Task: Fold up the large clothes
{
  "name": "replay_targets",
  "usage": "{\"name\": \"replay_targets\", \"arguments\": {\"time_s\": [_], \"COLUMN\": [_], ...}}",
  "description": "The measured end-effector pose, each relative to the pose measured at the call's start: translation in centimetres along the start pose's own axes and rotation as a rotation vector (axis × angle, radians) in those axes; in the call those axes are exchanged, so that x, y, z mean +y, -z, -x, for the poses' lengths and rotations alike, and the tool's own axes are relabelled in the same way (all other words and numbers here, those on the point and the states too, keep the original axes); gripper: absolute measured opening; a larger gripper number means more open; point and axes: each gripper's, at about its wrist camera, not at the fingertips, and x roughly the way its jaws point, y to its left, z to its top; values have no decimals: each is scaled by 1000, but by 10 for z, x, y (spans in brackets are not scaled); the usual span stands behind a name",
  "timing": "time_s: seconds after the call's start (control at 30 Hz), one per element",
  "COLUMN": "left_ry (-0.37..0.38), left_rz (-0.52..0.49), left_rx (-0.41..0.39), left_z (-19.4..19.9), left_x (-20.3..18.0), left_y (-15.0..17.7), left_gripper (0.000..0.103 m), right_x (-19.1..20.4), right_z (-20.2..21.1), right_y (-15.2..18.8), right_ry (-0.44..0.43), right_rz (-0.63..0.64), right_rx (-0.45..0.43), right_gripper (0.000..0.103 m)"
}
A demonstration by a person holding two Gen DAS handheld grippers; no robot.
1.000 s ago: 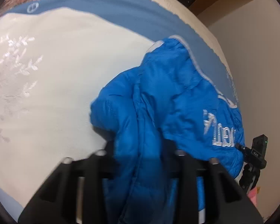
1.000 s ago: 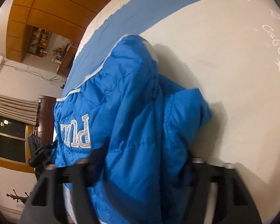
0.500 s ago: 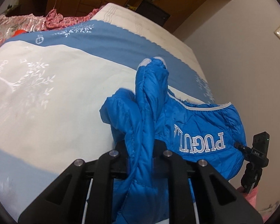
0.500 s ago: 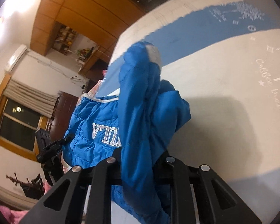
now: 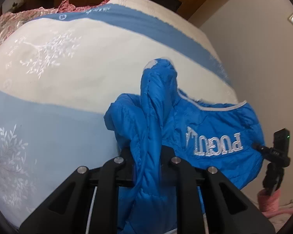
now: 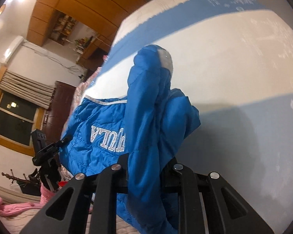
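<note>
Clamping a bunched fold of the blue puffer jacket, the left gripper sat at the lower centre of its frame. The right gripper pinched the same jacket, which hung above the bed with its white lettering upside down.

bright blue quilted jacket with white lettering; bedspread banded cream and blue, white sprigs.

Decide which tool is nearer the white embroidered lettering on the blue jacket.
Right, probably. The right tool clamps a fold that overlaps the lettering on its left. The left tool clamps a fold with bare jacket between it and the lettering.
</note>
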Motion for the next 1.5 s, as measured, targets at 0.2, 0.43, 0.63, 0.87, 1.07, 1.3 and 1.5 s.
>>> {"name": "replay_targets", "arguments": {"time_s": [0.2,0.43,0.63,0.87,1.07,1.3,1.5], "left_ry": [-62,-120,-142,-168,-194,-238,-136], "left_rz": [7,-34,-71,-92,-48,-56,-130], "left_rx": [28,52,73,55,51,-50,-59], "left_z": [-25,-46,-61,-73,-64,2,-12], "left_x": [22,34,40,39,37,13,-55], "left_y": [14,28,33,39,37,32,29], "left_gripper": [15,23,29,32,35,36,36], "right_x": [-29,-55,-65,-73,-73,-26,19], "right_z": [-29,-54,-76,-87,-76,-22,-9], "right_y": [7,13,21,25,34,45,41], "right_ry": [52,76,134,151,169,382,336], "right_rz": [-73,-156,-153,-144,-150,-10,132], "right_rx": [16,29,34,29,9,-58,-140], "right_gripper": [19,20,26,30,36,37,31]}}
